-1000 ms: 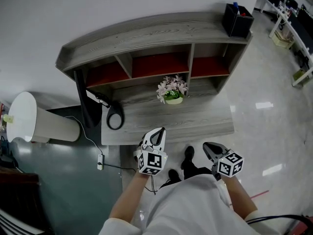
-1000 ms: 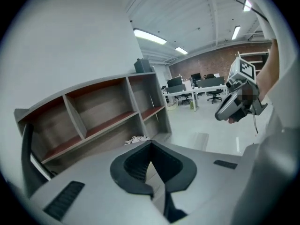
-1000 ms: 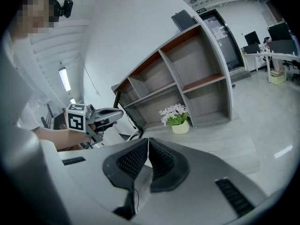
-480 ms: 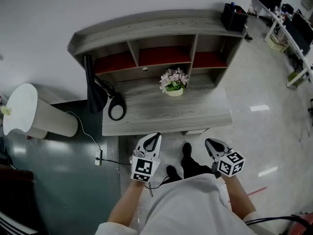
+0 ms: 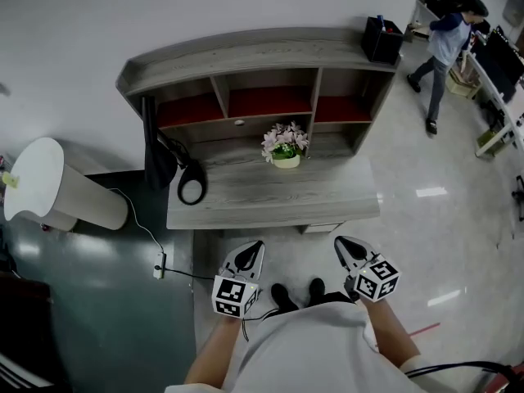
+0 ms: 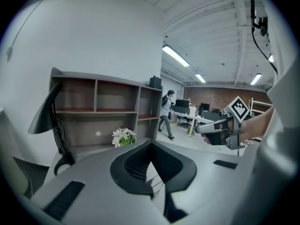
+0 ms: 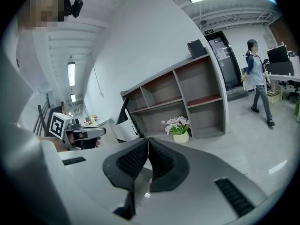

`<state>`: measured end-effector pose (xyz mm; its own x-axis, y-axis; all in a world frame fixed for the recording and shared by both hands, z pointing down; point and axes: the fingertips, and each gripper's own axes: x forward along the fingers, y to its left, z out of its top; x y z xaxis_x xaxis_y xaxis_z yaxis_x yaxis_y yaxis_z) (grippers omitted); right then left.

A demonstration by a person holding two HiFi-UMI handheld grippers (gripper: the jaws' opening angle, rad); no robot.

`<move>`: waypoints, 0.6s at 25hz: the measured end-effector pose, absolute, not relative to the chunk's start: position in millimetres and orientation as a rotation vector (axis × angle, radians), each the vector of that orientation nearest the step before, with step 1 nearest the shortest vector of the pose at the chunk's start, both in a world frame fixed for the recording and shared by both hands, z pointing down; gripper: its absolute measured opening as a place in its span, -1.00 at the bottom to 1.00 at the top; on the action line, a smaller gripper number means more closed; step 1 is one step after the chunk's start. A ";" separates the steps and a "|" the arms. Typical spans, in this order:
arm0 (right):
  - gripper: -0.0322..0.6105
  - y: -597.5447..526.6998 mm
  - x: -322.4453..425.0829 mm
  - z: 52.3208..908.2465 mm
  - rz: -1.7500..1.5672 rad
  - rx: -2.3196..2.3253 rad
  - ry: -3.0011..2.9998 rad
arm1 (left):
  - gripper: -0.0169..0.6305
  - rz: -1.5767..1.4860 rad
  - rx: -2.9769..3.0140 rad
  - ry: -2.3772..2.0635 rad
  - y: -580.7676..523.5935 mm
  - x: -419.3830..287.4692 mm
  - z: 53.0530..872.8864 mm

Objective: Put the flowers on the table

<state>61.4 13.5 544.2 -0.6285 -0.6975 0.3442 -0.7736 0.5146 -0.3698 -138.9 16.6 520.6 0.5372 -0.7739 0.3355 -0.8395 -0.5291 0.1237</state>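
A small white pot of pink and white flowers (image 5: 286,145) stands on the grey wooden desk (image 5: 270,203), just in front of the middle shelf opening. It also shows in the left gripper view as the flowers (image 6: 123,136) and in the right gripper view as the flowers (image 7: 177,124). My left gripper (image 5: 255,246) hovers over the floor short of the desk's front edge, shut and empty. My right gripper (image 5: 341,241) hangs beside it, also shut with nothing in it. Both are well apart from the flowers.
A black desk lamp (image 5: 155,150) with a ring base (image 5: 192,191) stands at the desk's left. A black box (image 5: 381,39) sits on the shelf top. A person (image 5: 446,43) walks at the far right. A white round stand (image 5: 49,195) and a power strip (image 5: 158,266) are on the left.
Both grippers have drawn back from the desk's front edge toward my body. A person has come into view at the upper right. The flowers stay in place.
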 end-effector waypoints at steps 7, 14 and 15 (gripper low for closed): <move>-0.84 17.1 64.1 545.3 0.713 1.147 -2.608 | -0.92 0.266 2.354 -1.304 19.6 -128.4 534.4; -0.84 16.9 79.2 539.4 0.728 1.135 -2.634 | -0.91 0.272 2.323 -1.317 28.0 -117.5 537.9; -0.84 16.3 81.2 539.0 0.734 1.137 -2.638 | -0.92 0.278 2.322 -1.316 29.0 -116.1 538.8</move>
